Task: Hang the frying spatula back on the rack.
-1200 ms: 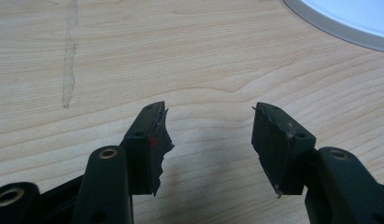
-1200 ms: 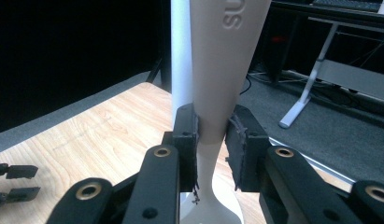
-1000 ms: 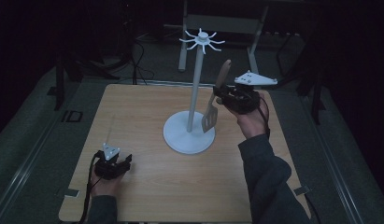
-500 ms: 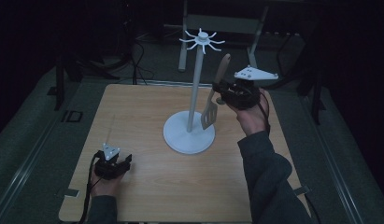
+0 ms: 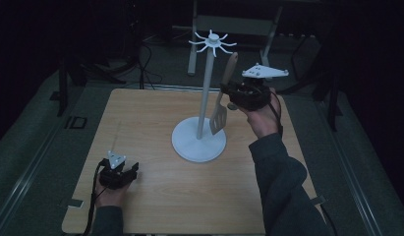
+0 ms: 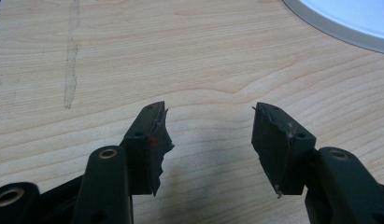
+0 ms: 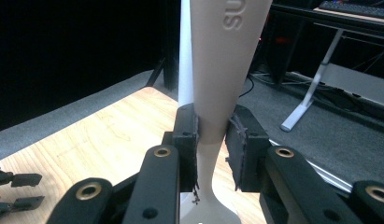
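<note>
Right claw (image 7: 212, 154) is clamped on the spatula (image 5: 223, 98), pads on the narrow neck between handle and blade. Grip looks square in the right gripper view, handle rising straight up between the jaws. Spatula hangs upright, blade down, just beside the pole of the white rack (image 5: 205, 98), off the table (image 5: 155, 196). Handle top sits below the ring of hooks (image 5: 213, 43).

Left claw (image 6: 208, 140) is open, empty, parked on the near left of the table, well apart from the rack base (image 6: 348, 23).

Likely step: hang the spatula on 1 hook. To do it well:
- Lift straight up first; handle end has to clear hook height before moving in.
- I can't see a hanging hole from here, so check its orientation before committing.
- Keep the blade off the pole; a knock could rock the rack.
- Neck grip is low, so the handle top can swing. Move slowly.
- Release only once the weight is on the hook.
- The left claw could steady the base if it wobbles.
</note>
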`<state>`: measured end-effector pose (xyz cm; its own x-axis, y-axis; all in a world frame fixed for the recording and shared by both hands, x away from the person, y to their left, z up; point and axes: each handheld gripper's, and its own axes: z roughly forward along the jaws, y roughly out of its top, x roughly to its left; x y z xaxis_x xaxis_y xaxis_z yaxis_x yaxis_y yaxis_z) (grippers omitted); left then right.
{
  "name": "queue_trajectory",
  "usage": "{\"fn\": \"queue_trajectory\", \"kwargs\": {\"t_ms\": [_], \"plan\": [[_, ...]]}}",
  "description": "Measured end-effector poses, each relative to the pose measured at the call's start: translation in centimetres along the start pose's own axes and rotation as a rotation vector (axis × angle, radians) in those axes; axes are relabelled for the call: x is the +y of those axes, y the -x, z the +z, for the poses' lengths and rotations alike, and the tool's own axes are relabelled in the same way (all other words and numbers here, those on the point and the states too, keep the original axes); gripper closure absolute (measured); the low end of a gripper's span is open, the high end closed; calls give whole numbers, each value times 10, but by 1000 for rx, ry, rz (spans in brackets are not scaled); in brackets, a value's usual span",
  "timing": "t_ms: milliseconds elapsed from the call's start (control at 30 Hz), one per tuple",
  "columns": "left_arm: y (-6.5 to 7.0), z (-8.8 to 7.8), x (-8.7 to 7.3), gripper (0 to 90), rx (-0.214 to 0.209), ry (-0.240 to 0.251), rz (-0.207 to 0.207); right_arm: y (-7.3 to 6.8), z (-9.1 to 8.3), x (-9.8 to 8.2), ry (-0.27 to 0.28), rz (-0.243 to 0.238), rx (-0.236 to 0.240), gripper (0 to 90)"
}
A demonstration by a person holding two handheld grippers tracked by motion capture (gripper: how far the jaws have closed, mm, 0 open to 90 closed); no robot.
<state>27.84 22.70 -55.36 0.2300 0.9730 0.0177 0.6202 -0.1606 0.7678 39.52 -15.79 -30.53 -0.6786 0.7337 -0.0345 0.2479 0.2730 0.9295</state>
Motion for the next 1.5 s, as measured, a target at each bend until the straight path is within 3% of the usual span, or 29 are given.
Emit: {"fn": "queue_trajectory", "kwargs": {"t_ms": [500,1167,1367,1500], "plan": [[0,0,0,452,-1,-2,1,3,7,10,-22,26,14,745],[0,0,0,451,2,3,-10,0,27,14,-77,17,31,745],[-1,0,0,451,2,6,-10,0,29,14,-72,17,31,741],[-1,0,0,451,2,7,-10,0,27,11,-71,16,33,690]]}}
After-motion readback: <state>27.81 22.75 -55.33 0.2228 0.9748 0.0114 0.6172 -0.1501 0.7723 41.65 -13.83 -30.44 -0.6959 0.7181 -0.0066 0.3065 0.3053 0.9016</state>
